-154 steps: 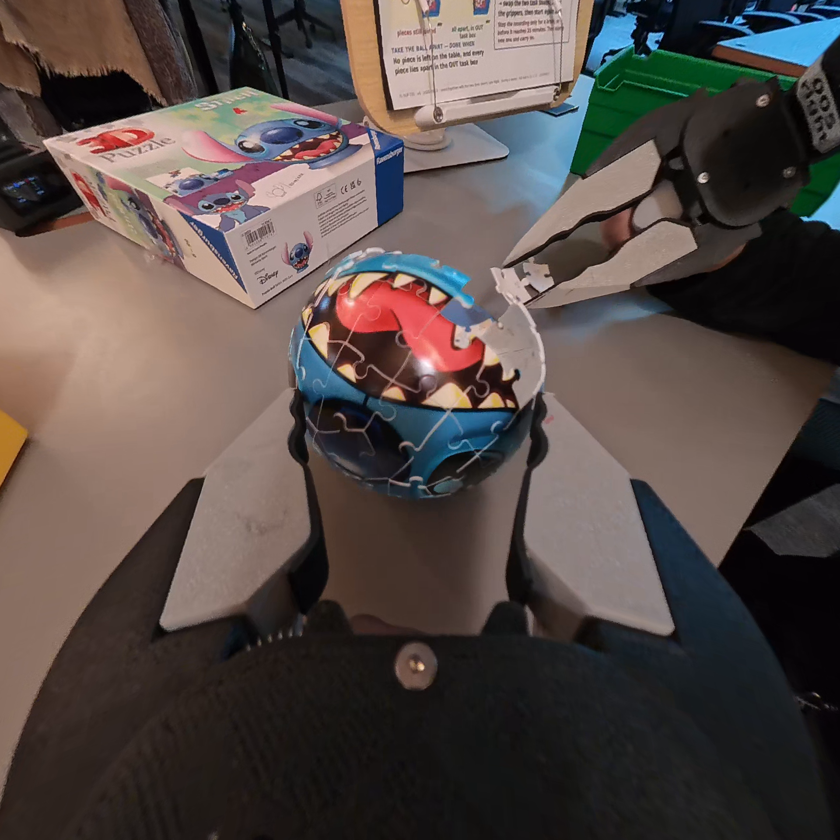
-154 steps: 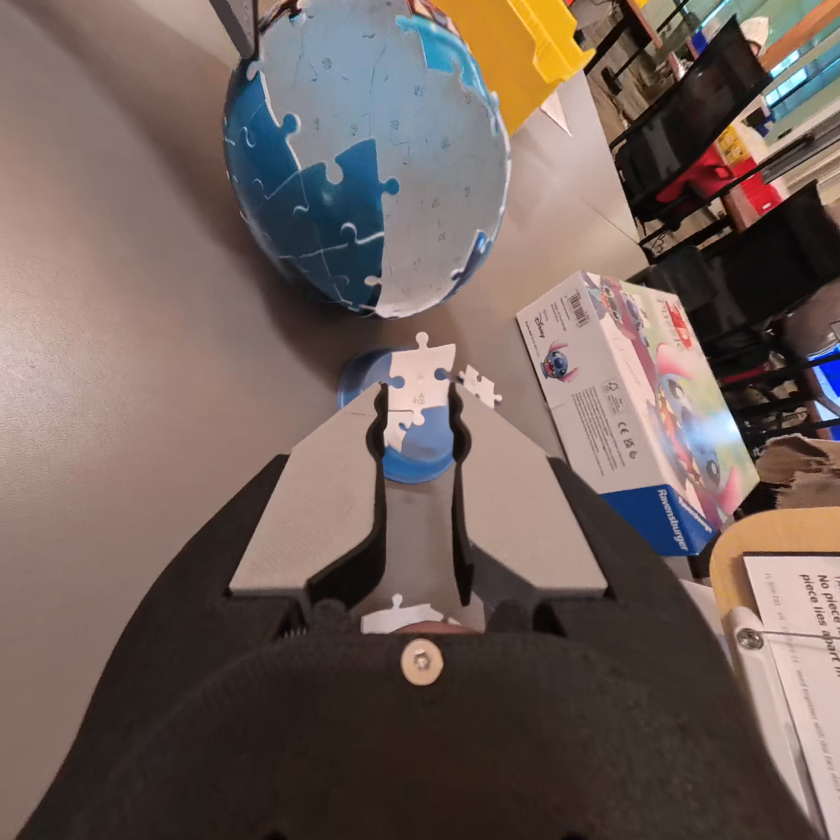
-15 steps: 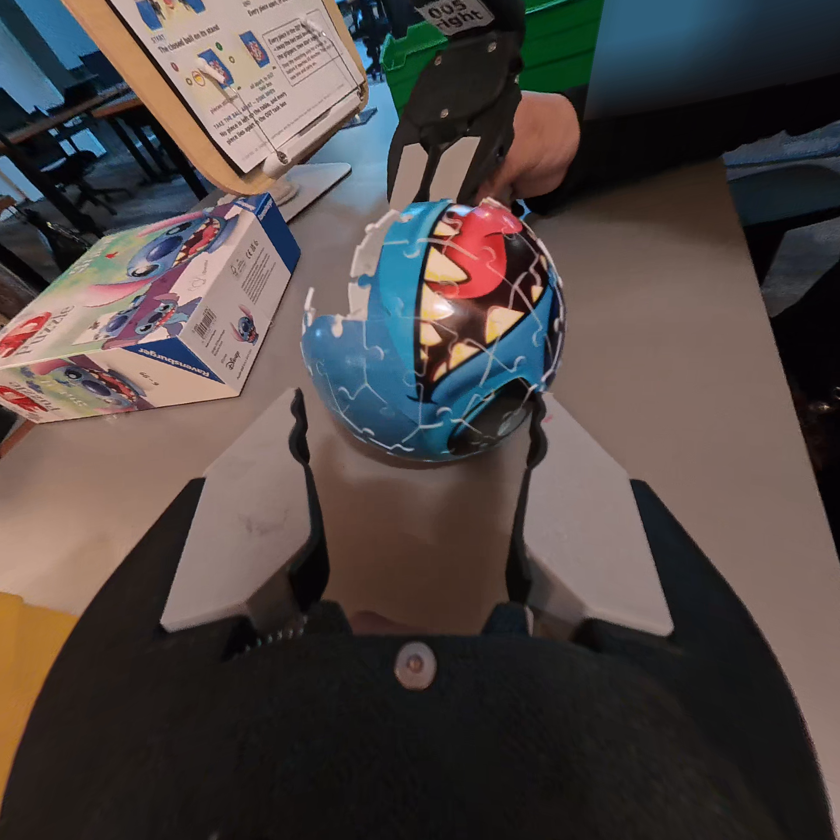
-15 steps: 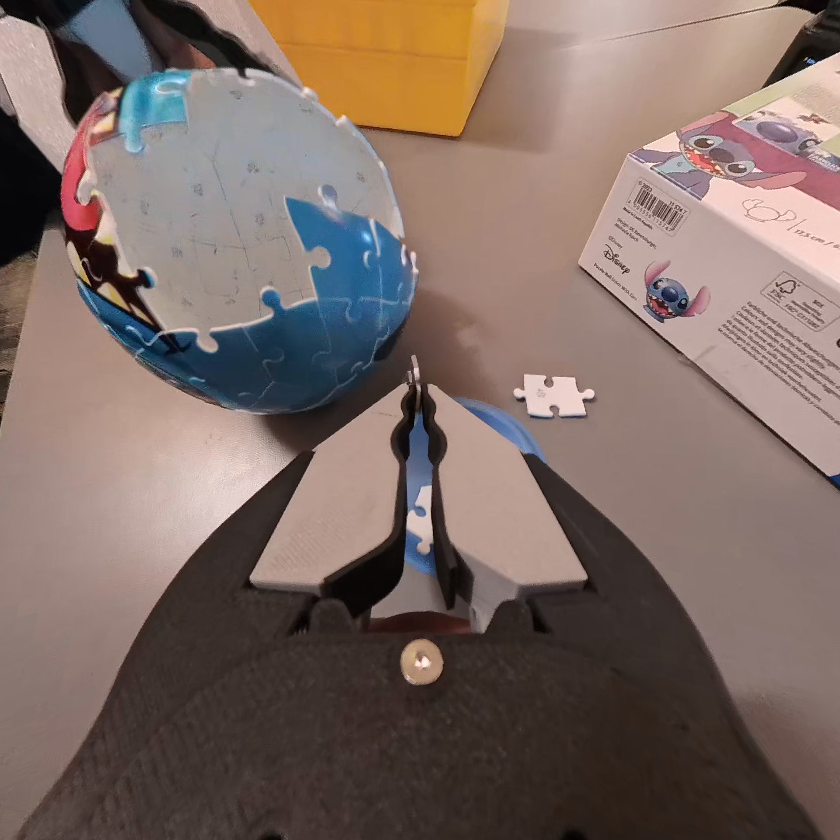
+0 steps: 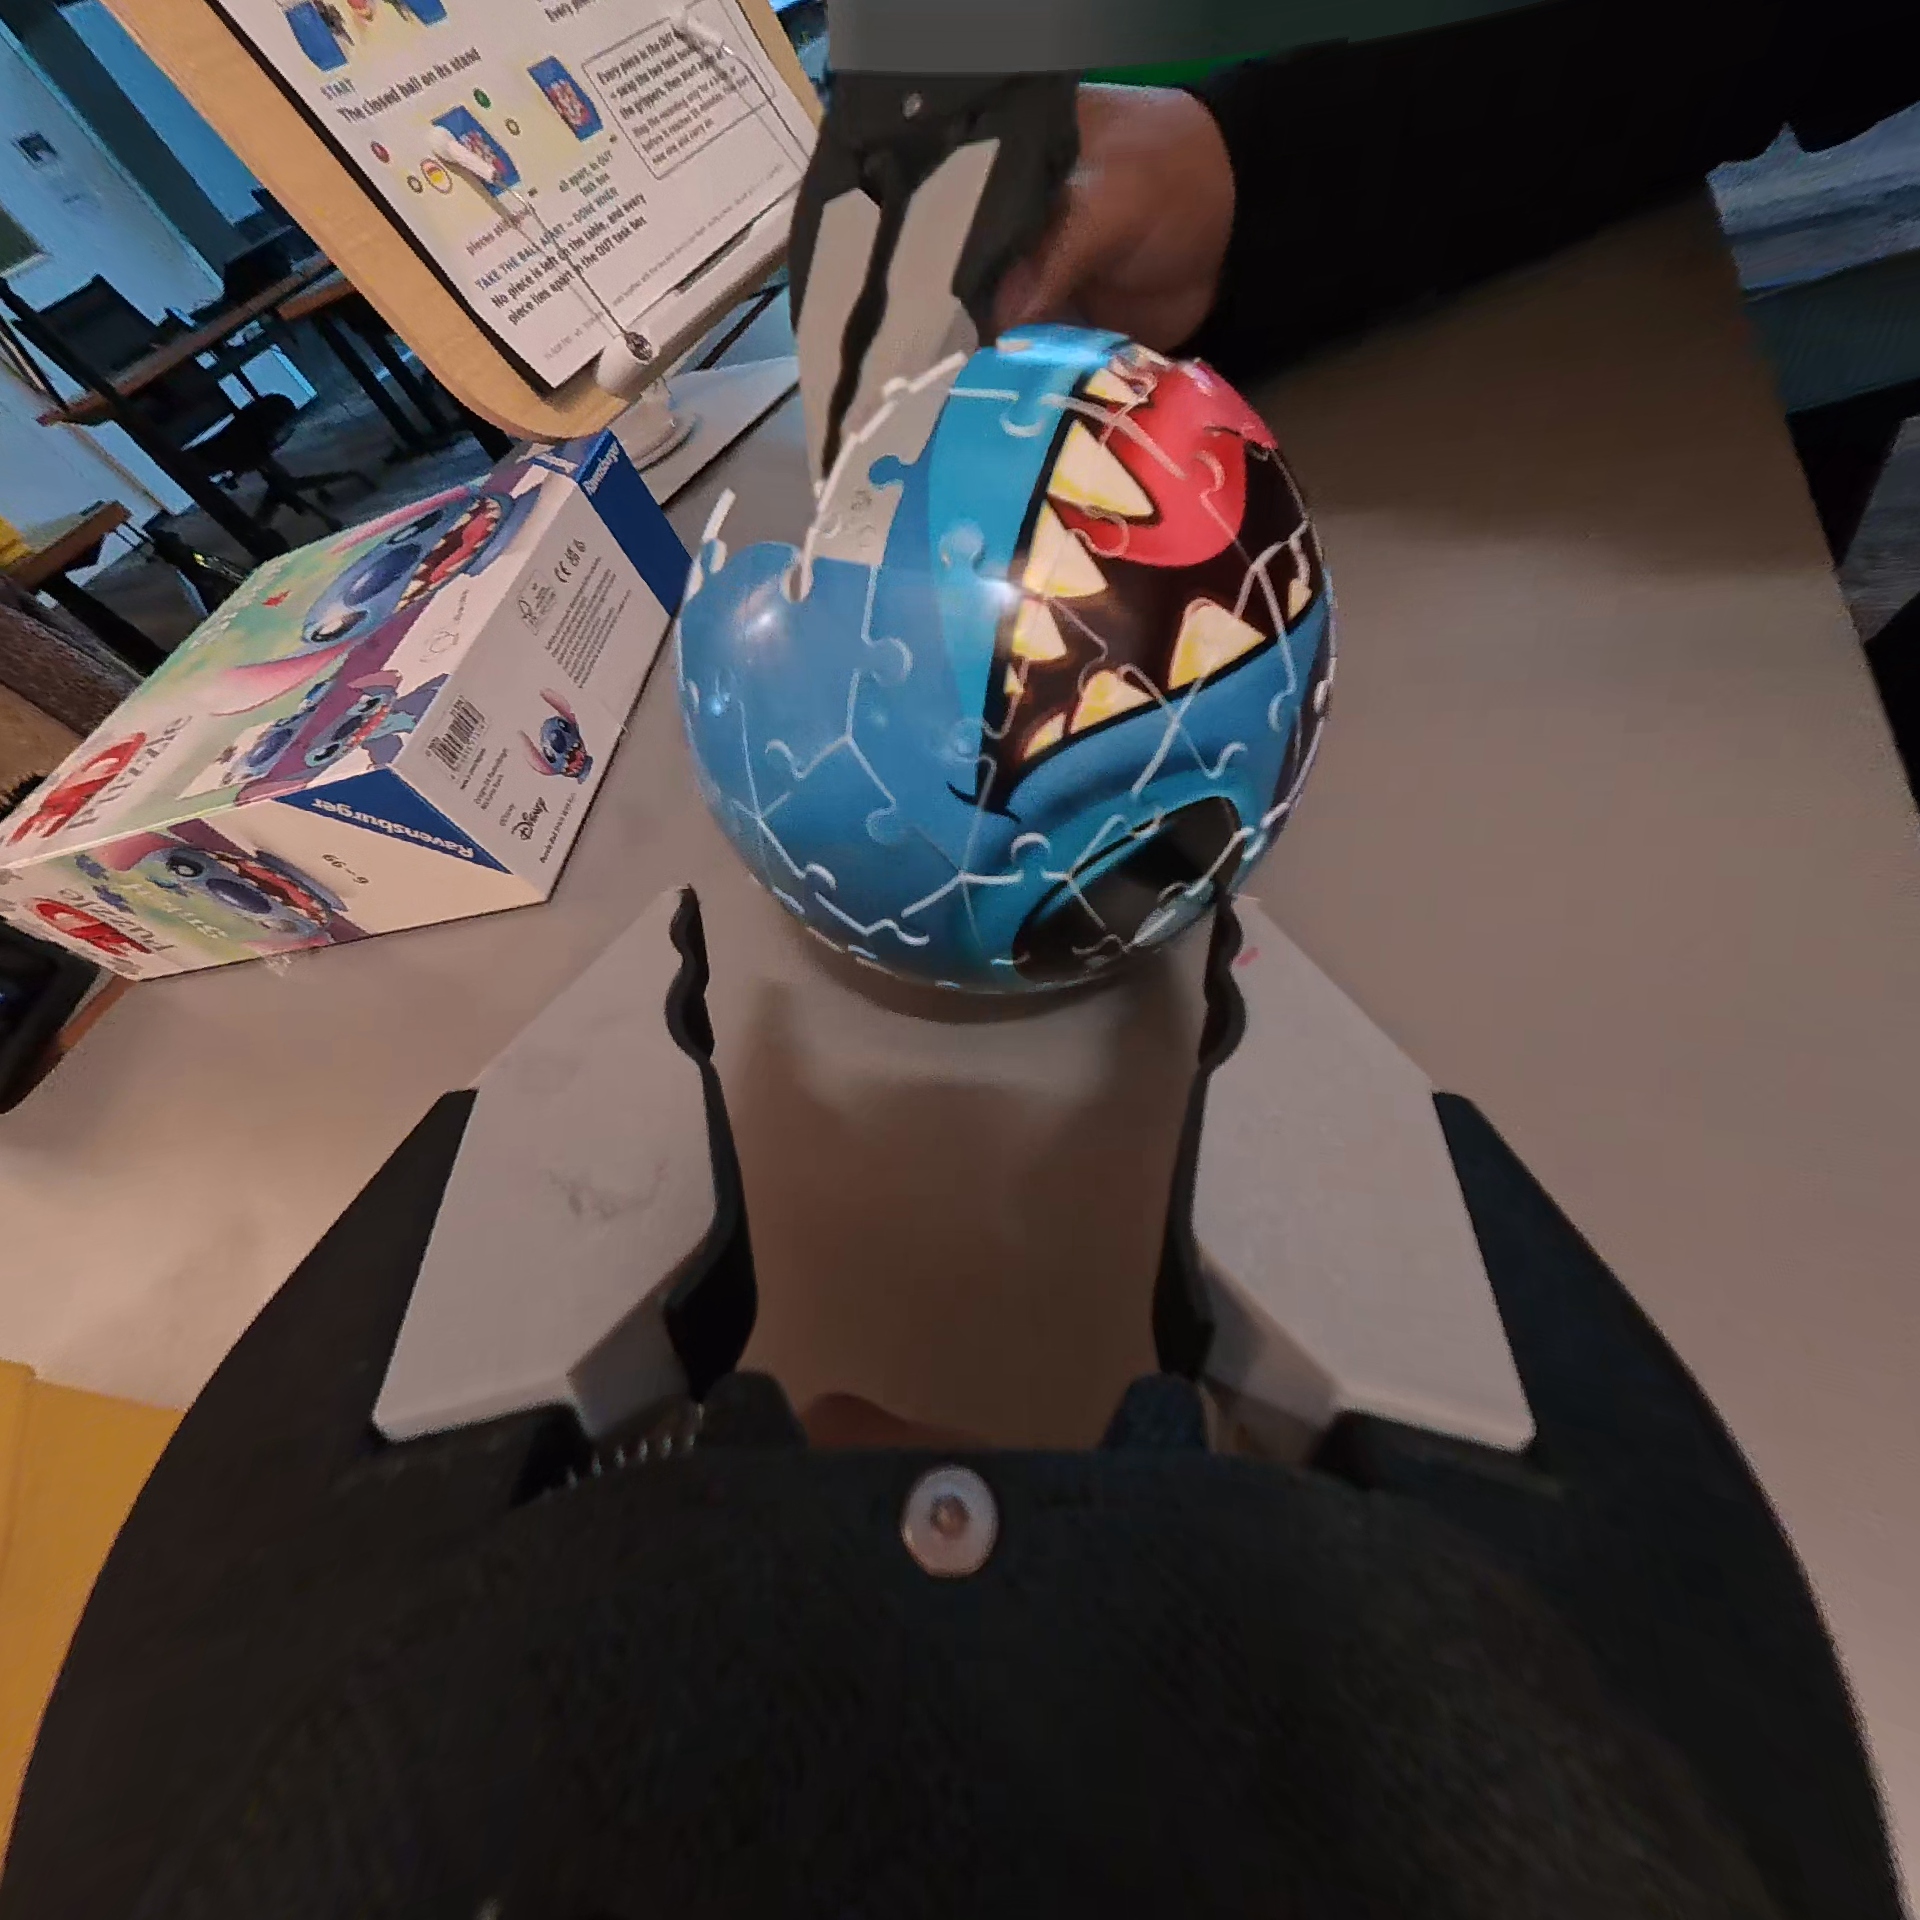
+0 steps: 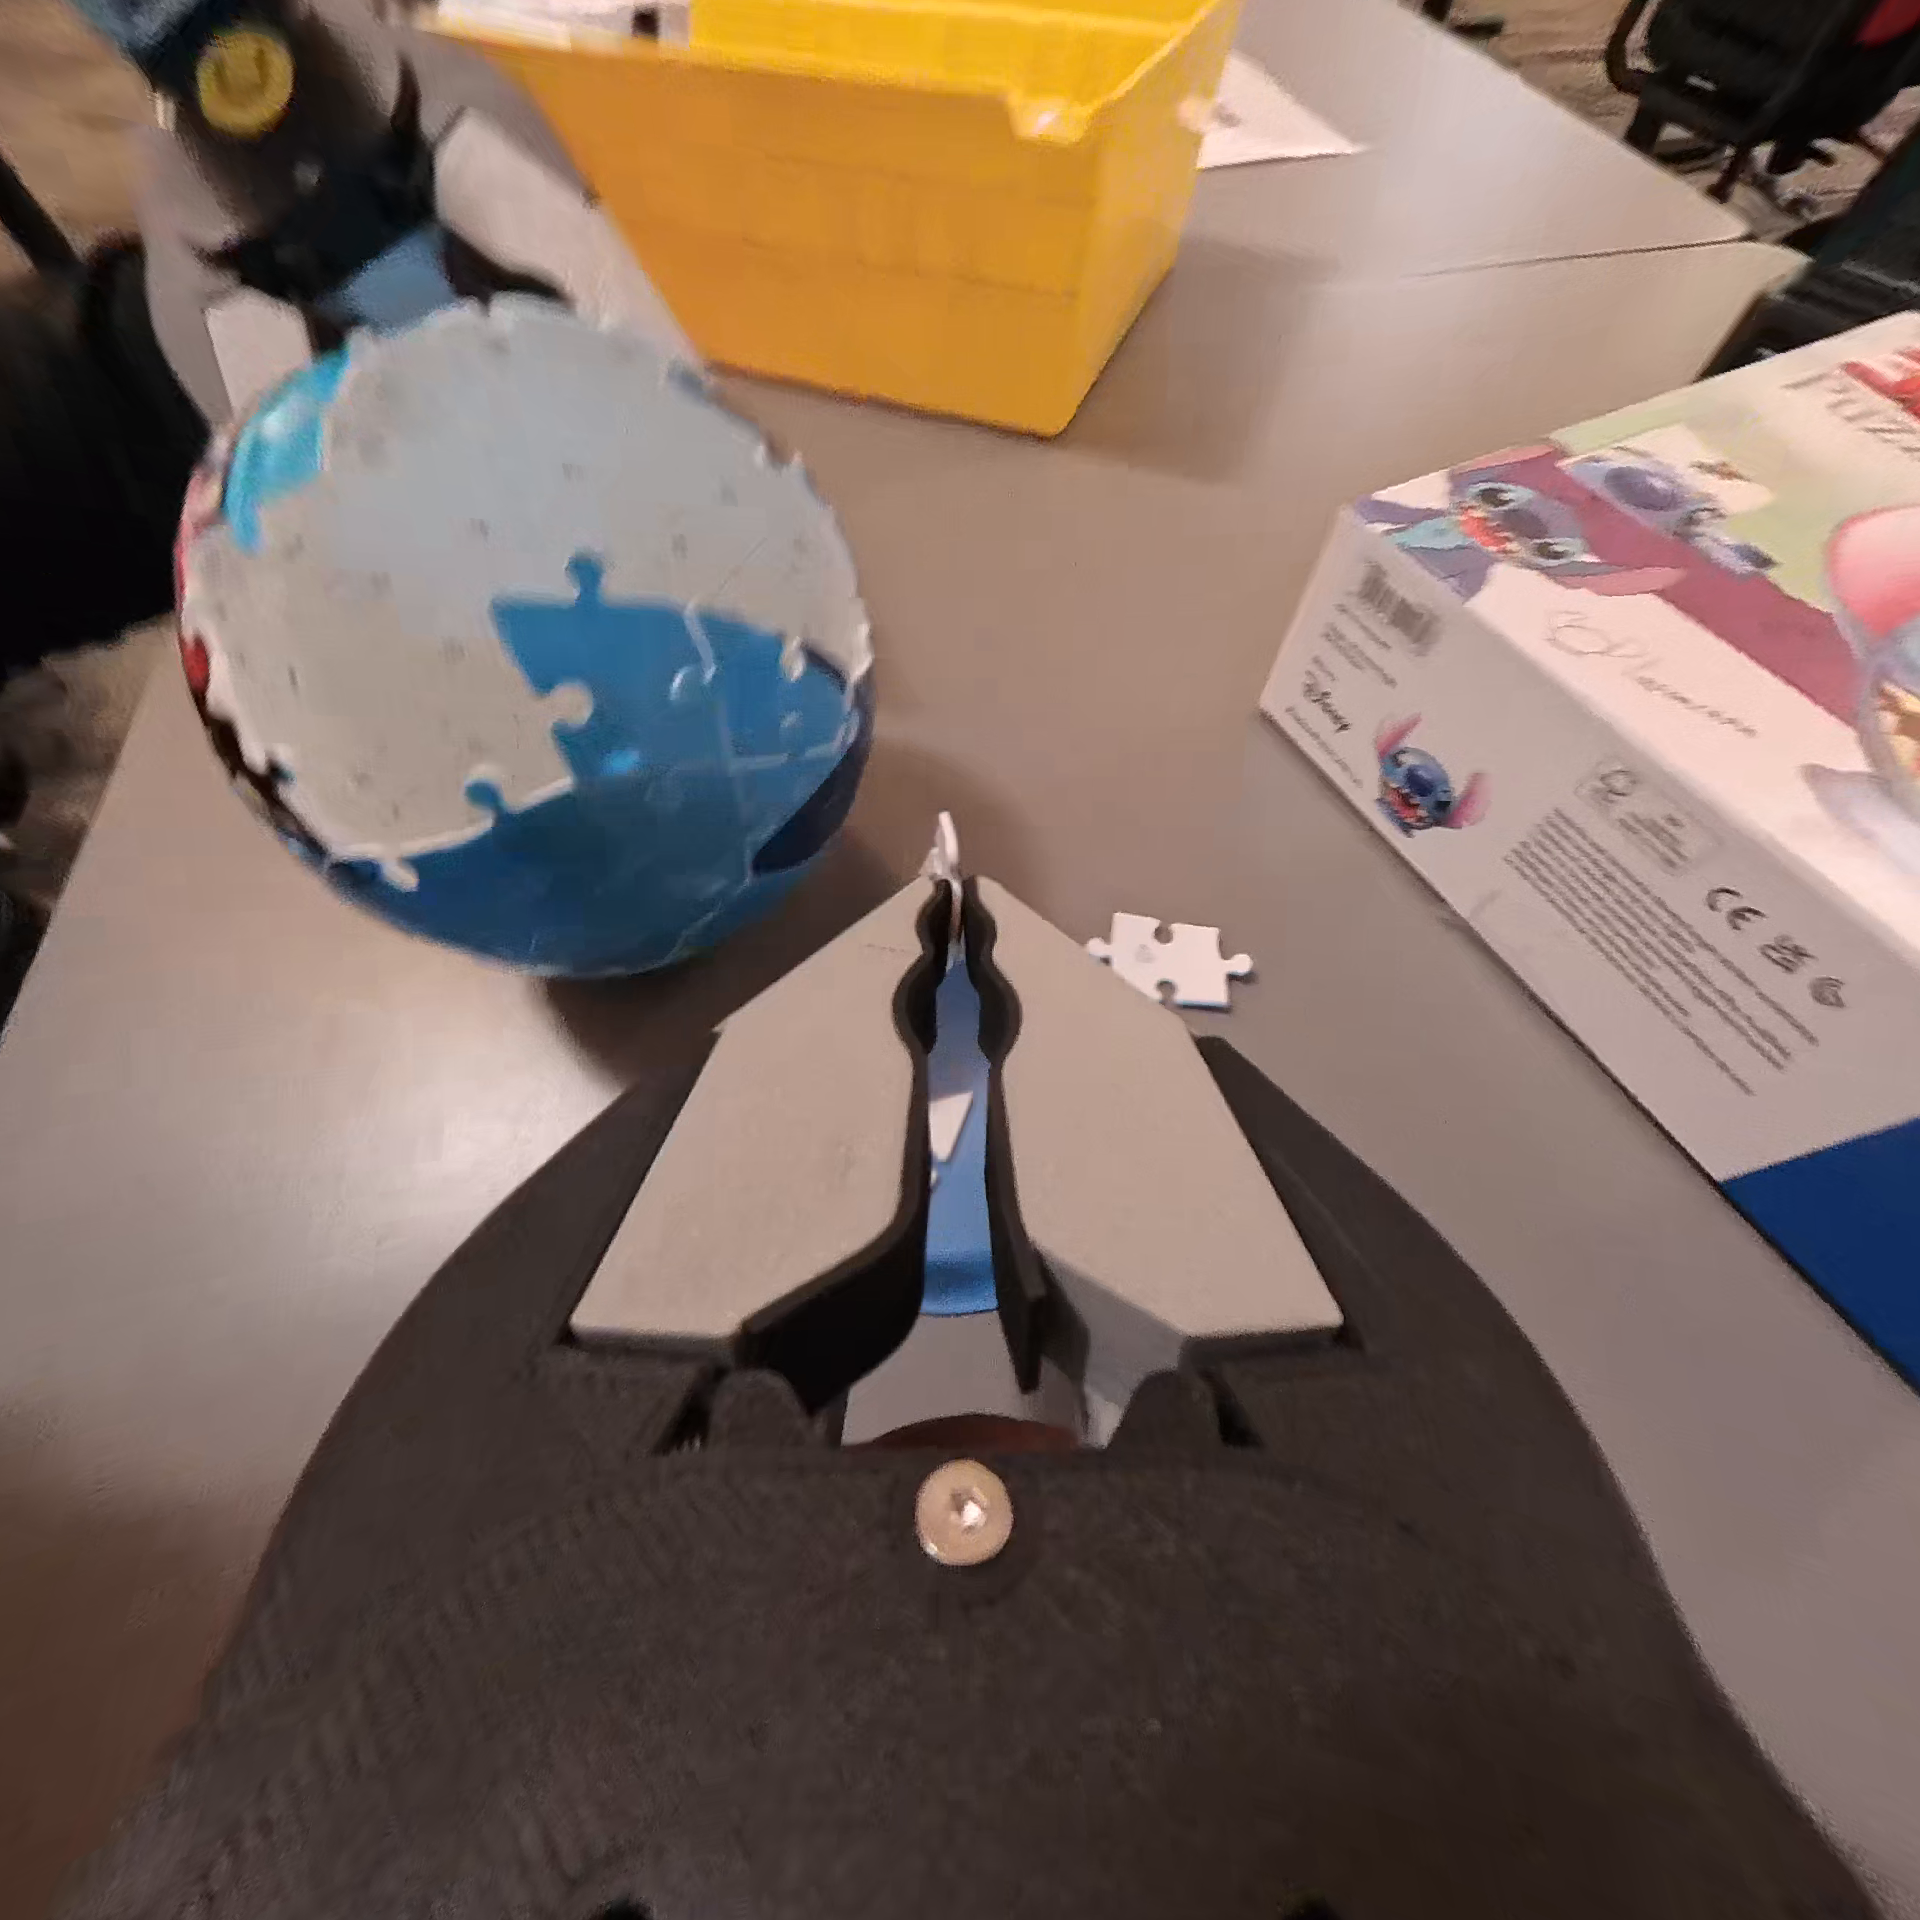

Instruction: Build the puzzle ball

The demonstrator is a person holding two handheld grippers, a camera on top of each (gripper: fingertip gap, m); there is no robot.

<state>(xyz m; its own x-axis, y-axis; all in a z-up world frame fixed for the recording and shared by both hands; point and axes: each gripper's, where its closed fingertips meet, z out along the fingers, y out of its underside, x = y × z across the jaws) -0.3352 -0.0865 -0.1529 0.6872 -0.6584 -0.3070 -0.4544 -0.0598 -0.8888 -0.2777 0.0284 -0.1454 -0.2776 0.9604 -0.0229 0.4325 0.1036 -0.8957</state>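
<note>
Left wrist view: left tongs (image 5: 951, 920) spread wide (empty), puzzle ball (image 5: 1003, 665) just ahead; right tongs (image 6: 951, 883) pinch piece (image 6: 943, 847).

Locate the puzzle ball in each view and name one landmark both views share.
Left wrist view: puzzle ball centre, just beyond the open fingertips, toothy mouth showing.
Right wrist view: puzzle ball upper left, pale inner side showing.
Shared landmark: puzzle box left; right.

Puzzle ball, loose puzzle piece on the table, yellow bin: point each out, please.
puzzle ball (image 5: 997, 665): left wrist view, on its printed blue shell.
loose puzzle piece (image 6: 1169, 954): right wrist view, on its white face.
yellow bin (image 6: 894, 239): right wrist view, on its front wall.
</note>
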